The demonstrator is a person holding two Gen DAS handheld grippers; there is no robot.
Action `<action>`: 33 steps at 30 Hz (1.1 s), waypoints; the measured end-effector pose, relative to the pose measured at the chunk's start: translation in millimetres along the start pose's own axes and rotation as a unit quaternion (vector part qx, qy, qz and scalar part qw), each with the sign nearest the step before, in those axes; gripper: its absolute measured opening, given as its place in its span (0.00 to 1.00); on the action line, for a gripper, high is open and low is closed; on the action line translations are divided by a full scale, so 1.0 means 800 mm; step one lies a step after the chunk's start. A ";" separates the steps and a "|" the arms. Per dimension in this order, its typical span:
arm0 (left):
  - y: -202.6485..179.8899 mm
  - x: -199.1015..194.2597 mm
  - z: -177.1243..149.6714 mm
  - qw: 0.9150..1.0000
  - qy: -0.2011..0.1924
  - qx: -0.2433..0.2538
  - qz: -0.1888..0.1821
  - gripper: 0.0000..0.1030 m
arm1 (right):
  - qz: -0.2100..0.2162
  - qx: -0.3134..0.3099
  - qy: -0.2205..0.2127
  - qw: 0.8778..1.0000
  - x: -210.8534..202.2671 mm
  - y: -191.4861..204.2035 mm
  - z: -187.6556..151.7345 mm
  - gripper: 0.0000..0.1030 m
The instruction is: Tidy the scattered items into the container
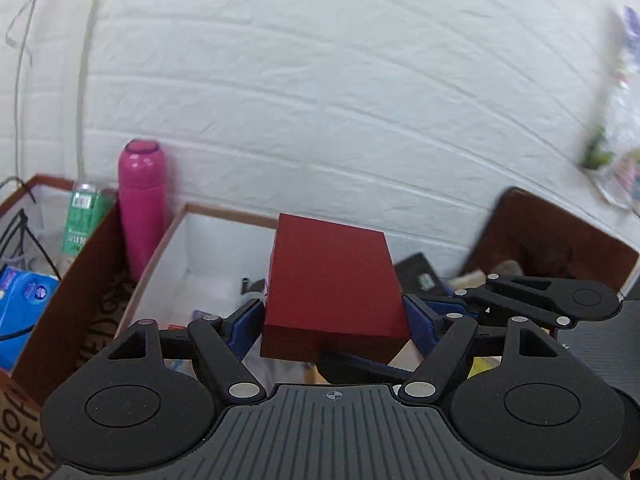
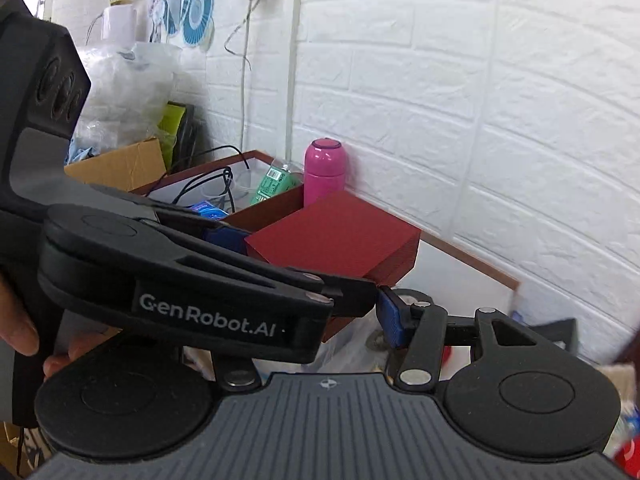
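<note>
While my left gripper [image 1: 334,312] has its jaws clamped on a red box [image 1: 332,280], a white brick wall [image 1: 320,100] fills the room ahead; my right gripper [image 2: 312,312] I cannot tell.

A white brick wall [image 2: 480,100] stands behind. A thin pipe [image 2: 295,60] runs down it. Fan pictures [image 2: 196,8] hang up high.

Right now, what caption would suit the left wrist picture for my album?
Left gripper clamps a red box above an open white-lined container, pink bottle beside it.
</note>
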State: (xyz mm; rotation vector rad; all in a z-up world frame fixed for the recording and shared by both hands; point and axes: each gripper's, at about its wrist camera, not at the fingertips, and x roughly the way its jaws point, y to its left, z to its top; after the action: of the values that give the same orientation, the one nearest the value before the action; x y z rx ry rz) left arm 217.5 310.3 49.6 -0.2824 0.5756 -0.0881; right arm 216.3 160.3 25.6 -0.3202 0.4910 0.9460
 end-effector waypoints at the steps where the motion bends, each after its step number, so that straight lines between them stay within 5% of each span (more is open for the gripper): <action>1: 0.012 0.014 0.005 1.000 0.007 -0.011 0.000 0.77 | 0.003 -0.001 0.006 1.000 0.016 -0.005 0.007 0.58; 15: 0.094 0.133 0.019 0.997 0.051 -0.056 0.031 0.80 | 0.009 -0.004 0.078 0.997 0.179 -0.037 0.010 0.64; 19: 0.095 0.122 0.026 0.994 0.053 -0.098 0.003 0.91 | -0.013 0.002 0.067 0.998 0.184 -0.043 0.006 0.68; 26: 0.098 0.095 0.023 0.994 0.039 -0.087 0.047 0.95 | -0.011 0.021 0.066 0.998 0.157 -0.053 0.008 0.72; 29: 0.102 0.090 0.017 0.993 0.046 -0.099 0.047 0.95 | -0.013 0.006 0.102 0.995 0.155 -0.049 0.004 0.47; 33: 0.093 0.082 0.012 0.995 0.040 -0.073 0.055 0.97 | -0.018 0.000 0.124 0.992 0.160 -0.045 -0.004 0.38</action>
State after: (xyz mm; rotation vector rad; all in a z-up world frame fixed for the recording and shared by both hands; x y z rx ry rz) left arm 277.8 373.4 1.3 -0.3906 0.6768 0.0502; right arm 308.0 227.8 -43.8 -0.4482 0.7114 0.8750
